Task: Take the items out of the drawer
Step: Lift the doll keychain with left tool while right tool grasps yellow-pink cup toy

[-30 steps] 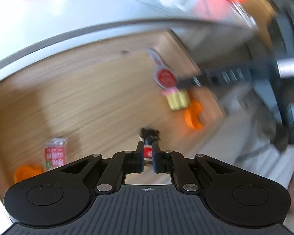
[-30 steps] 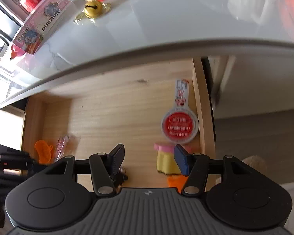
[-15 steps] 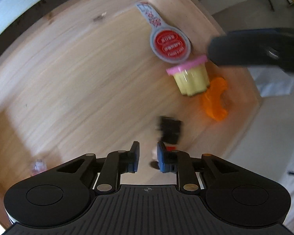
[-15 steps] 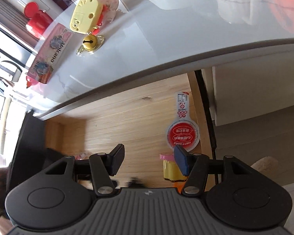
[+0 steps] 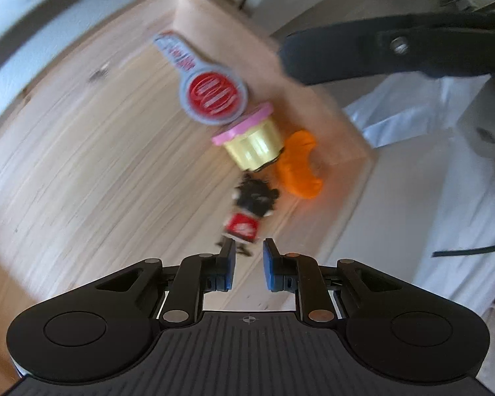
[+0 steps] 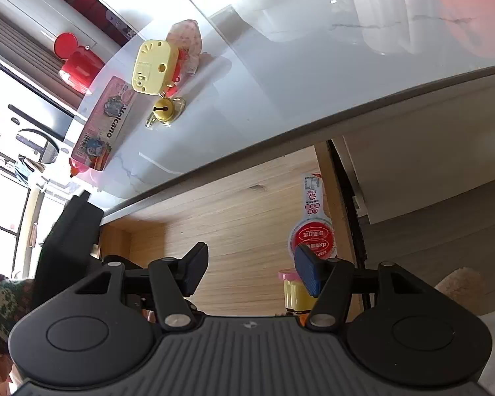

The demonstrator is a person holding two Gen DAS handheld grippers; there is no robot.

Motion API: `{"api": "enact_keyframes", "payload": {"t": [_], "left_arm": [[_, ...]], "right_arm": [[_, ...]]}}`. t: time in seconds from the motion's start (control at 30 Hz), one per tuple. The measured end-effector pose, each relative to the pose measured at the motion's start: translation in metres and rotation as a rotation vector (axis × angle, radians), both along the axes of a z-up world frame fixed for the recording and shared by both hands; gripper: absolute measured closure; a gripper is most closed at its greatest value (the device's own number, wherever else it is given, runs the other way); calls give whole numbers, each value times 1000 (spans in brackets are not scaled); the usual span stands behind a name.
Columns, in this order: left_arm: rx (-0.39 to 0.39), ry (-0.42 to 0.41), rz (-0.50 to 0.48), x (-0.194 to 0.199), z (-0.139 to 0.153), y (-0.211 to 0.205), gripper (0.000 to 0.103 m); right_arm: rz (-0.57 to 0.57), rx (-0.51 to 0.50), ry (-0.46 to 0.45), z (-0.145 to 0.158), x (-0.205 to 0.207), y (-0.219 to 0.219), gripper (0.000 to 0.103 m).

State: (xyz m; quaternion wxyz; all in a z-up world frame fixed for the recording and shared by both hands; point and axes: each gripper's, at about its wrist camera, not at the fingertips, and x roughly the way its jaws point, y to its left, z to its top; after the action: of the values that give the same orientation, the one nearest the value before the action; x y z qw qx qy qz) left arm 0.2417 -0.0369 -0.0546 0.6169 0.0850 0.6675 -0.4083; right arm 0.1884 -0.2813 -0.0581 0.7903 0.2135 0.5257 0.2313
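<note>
The light wooden drawer [image 5: 82, 151] holds a small black-and-red toy figure [image 5: 247, 211], a yellow cup with pink rim [image 5: 252, 143], an orange plastic piece [image 5: 300, 168] and a round red-and-grey tag [image 5: 211, 94]. My left gripper [image 5: 248, 264] is closing, nothing between the pads, figure just ahead. My right gripper [image 6: 250, 272] hangs open, empty, below the glossy white countertop [image 6: 297, 66].

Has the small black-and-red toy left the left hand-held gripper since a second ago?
Yes. The toy now lies on the drawer floor near the yellow cup, ahead of the left hand-held gripper.
</note>
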Motion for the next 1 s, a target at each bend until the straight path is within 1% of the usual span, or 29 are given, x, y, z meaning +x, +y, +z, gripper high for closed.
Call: {"api": "enact_keyframes", "payload": {"t": [0.07, 0.17, 0.27, 0.37, 0.43, 0.47, 0.53, 0.57, 0.63, 0.73, 0.77, 0.9, 1.0], "left_arm": [[8, -15, -1, 3, -1, -6, 83], [34, -81, -33, 3, -3, -18, 83], [24, -79, -61, 3, -5, -24, 83], [40, -89, -105, -1, -9, -29, 83], [62, -100, -123, -3, -15, -33, 73], [67, -94, -126, -2, -18, -35, 72], [89, -96, -130, 0, -23, -37, 72], [109, -108, -133, 1, -26, -39, 70], [102, -120, -133, 5, -24, -39, 70], [109, -113, -132, 10, -24, -41, 70], [114, -105, -130, 12, -24, -42, 71], [146, -77, -75, 20, -24, -41, 71], [156, -74, -84, 23, -23, -39, 71]], "right_arm": [[3, 7, -1, 1, 0, -1, 45], [7, 10, -2, 2, 0, -3, 45], [-7, -11, 5, 1, 0, -5, 46], [-41, 14, 33, -2, 2, -12, 45], [-69, 14, 29, -2, 2, -16, 45], [-82, -4, 23, -1, 3, -17, 44], [-104, -25, 27, -2, 4, -17, 44], [-110, -26, 30, -3, 4, -18, 44], [-121, -33, 22, -3, 4, -19, 44], [-141, -37, 9, -3, 4, -21, 43], [-142, -36, 11, -4, 5, -23, 43], [-123, -55, 2, -4, 6, -21, 43], [-127, -84, -27, -4, 5, -22, 42]]}}
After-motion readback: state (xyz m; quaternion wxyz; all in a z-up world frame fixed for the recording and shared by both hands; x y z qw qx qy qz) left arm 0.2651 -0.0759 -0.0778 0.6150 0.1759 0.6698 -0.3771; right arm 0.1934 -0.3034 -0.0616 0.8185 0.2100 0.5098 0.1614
